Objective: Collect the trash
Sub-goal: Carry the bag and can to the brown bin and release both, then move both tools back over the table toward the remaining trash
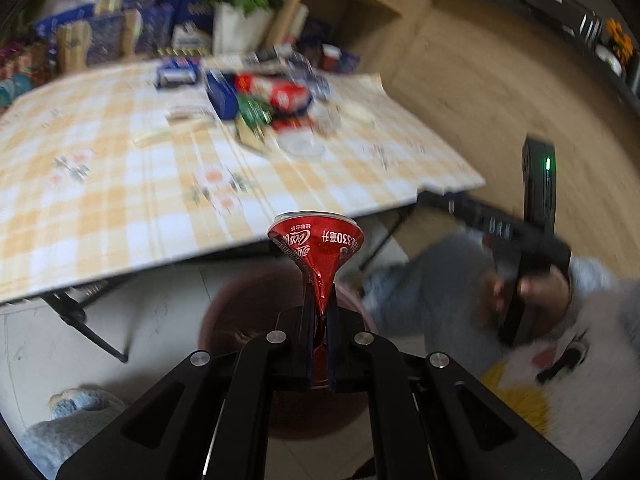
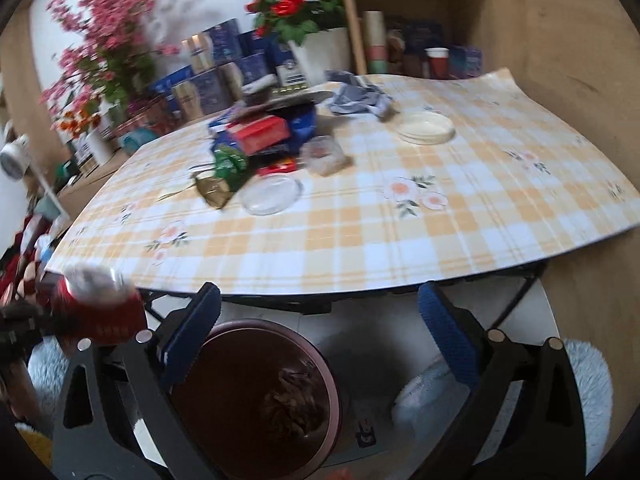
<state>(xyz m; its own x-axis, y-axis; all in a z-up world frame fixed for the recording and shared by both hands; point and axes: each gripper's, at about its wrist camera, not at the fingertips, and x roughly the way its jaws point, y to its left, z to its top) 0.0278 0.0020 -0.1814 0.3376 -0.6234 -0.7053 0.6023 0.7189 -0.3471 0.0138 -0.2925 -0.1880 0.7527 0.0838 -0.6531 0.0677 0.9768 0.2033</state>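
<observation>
My left gripper (image 1: 321, 300) is shut on a crushed red cola can (image 1: 318, 246), held off the table's front edge above a dark red bin (image 1: 224, 320) on the floor. The can also shows blurred at the left of the right wrist view (image 2: 100, 308). My right gripper (image 2: 320, 316) is open and empty, above the same bin (image 2: 256, 396), which holds crumpled brown trash (image 2: 296, 404). More trash lies in a pile on the table: a red box (image 2: 262, 132), a green wrapper (image 2: 230, 164) and a clear plastic lid (image 2: 272, 196).
The table (image 2: 360, 240) has a yellow checked cloth and folding legs. A glass dish (image 2: 426, 128), crumpled grey cloth (image 2: 358, 98), blue boxes (image 2: 224, 60) and flower pots (image 2: 320, 52) stand at the back. A wooden shelf (image 2: 416, 20) is behind. The person's fluffy slippers (image 1: 68, 412) are on the floor.
</observation>
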